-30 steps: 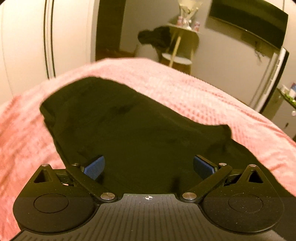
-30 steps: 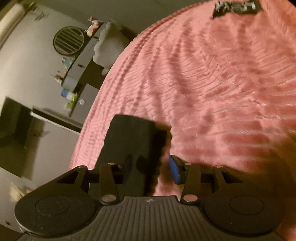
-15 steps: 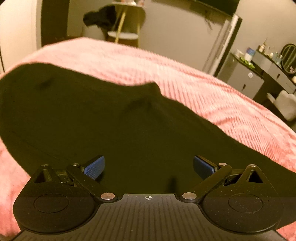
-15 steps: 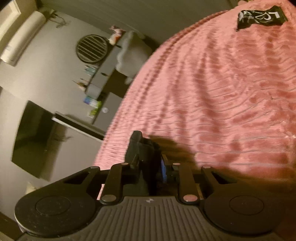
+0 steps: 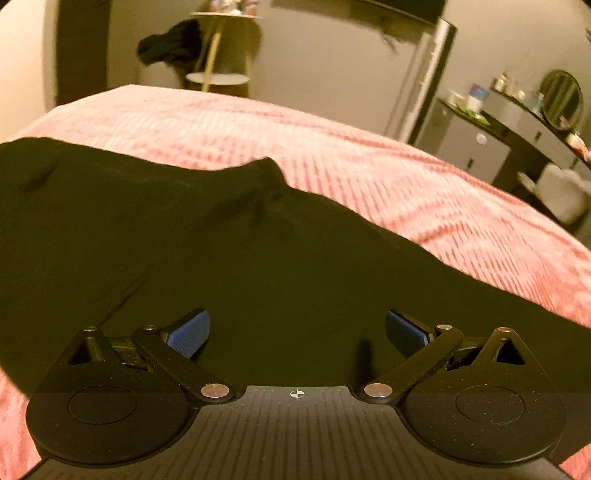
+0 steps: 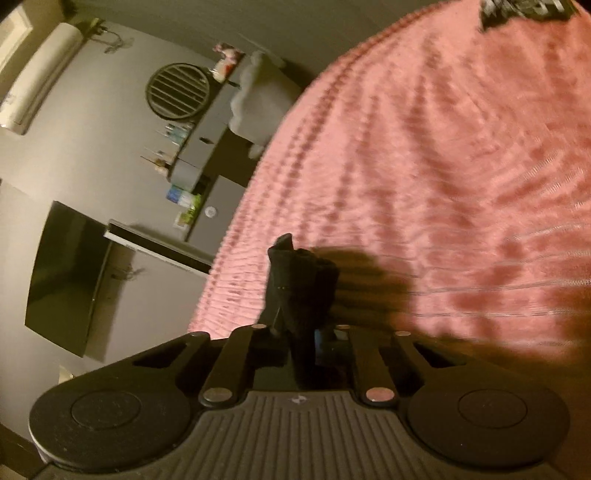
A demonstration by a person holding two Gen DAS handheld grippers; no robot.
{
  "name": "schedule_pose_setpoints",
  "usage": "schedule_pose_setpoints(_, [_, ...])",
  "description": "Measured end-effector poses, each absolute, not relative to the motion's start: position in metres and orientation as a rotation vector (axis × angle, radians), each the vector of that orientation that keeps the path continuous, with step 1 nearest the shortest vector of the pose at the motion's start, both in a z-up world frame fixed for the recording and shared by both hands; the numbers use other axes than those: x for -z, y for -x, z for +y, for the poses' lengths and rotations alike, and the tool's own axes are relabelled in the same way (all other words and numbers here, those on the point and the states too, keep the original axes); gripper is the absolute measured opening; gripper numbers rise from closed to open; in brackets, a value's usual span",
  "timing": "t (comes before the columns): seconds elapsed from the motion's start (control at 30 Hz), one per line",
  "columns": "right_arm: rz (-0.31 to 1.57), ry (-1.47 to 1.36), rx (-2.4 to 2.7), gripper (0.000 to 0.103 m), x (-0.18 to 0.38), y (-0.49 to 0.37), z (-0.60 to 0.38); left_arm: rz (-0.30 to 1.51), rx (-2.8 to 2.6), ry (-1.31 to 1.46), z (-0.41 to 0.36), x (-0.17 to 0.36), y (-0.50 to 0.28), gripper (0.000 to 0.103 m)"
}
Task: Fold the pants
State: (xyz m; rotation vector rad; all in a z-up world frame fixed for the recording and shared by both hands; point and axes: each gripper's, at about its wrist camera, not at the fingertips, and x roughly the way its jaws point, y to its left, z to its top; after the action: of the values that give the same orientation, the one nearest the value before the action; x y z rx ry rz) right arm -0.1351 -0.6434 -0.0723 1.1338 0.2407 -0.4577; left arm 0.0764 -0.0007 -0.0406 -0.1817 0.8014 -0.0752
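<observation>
Black pants (image 5: 221, 240) lie spread flat across a pink ribbed bedspread (image 5: 406, 192). My left gripper (image 5: 297, 332) hovers low over the middle of them, its blue pads wide apart and nothing between them. In the right wrist view, a bunched end of the pants (image 6: 299, 280) sticks up from between the fingers of my right gripper (image 6: 306, 339). Its jaws are closing and pinch the cloth, just above the bedspread (image 6: 443, 166) near the bed's edge. The pads themselves are hidden by the fabric.
A small black printed item (image 6: 524, 9) lies far off on the bed. Beyond the bed stand a round side table with a dark garment (image 5: 173, 44), a grey dresser with a round mirror (image 5: 517, 122), a white chair (image 6: 258, 96) and a wall television (image 6: 66, 277).
My right gripper closed on the pants end and lifted it slightly. The left gripper swung across and dropped a little over the pants, staying open.
</observation>
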Motion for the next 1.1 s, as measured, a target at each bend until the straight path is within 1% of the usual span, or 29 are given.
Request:
schedule_pose_setpoints(0.07, [0.216,-1.094,0.428,0.010,0.051,0.130,-0.629,0.846,0.062,0.141,-0.006,0.052,-0.083,0.103])
schedule_pose_setpoints(0.17, [0.177,-1.011,0.321,0.010,0.013,0.117,-0.587,0.826,0.075,0.090,-0.012,0.054,-0.080,0.103])
schedule_pose_setpoints(0.27, [0.205,-0.904,0.192,0.010,-0.016,0.094,-0.526,0.821,0.126,0.167,-0.005,0.049,-0.076,0.103])
schedule_pose_setpoints(0.37, [0.297,-0.788,0.059,0.011,-0.020,0.063,-0.451,0.814,0.169,0.271,0.004,0.045,-0.073,0.103])
schedule_pose_setpoints(0.47, [0.447,-0.656,-0.028,0.015,-0.001,0.029,-0.375,0.805,0.204,0.342,0.012,0.042,-0.069,0.103])
schedule_pose_setpoints(0.53, [0.595,-0.532,-0.080,0.025,0.020,0.008,-0.331,0.808,0.221,0.357,0.012,0.040,-0.065,0.103])
schedule_pose_setpoints(0.57, [0.722,-0.466,-0.106,0.030,0.028,-0.005,-0.314,0.815,0.231,0.360,0.012,0.041,-0.064,0.103])
schedule_pose_setpoints(0.6, [0.818,-0.402,-0.111,0.041,0.031,-0.015,-0.304,0.820,0.236,0.366,0.013,0.042,-0.064,0.103])
schedule_pose_setpoints(0.63, [0.876,-0.370,-0.127,0.057,0.031,-0.019,-0.299,0.825,0.244,0.373,0.013,0.042,-0.064,0.103])
schedule_pose_setpoints(0.7, [0.890,-0.429,-0.184,0.065,0.024,-0.015,-0.303,0.830,0.271,0.388,0.012,0.042,-0.065,0.103])
schedule_pose_setpoints(0.83, [0.751,-0.543,-0.160,0.067,0.004,0.004,-0.336,0.840,0.338,0.420,0.007,0.044,-0.067,0.103])
schedule_pose_setpoints(0.9, [0.713,-0.563,-0.076,0.066,0.006,0.012,-0.359,0.863,0.373,0.431,0.003,0.047,-0.068,0.103])
schedule_pose_setpoints(0.97, [0.739,-0.601,0.030,0.055,0.018,0.014,-0.382,0.881,0.406,0.444,-0.002,0.048,-0.068,0.103])
schedule_pose_setpoints(1.0, [0.765,-0.609,0.083,0.038,0.025,0.013,-0.393,0.892,0.424,0.450,-0.003,0.049,-0.069,0.103])
schedule_pose_setpoints(1.03, [0.807,-0.633,0.130,0.030,0.036,0.013,-0.402,0.903,0.442,0.459,-0.005,0.050,-0.069,0.103])
schedule_pose_setpoints(1.1, [0.871,-0.756,0.134,0.030,0.055,0.010,-0.413,0.934,0.477,0.486,-0.009,0.053,-0.072,0.103])
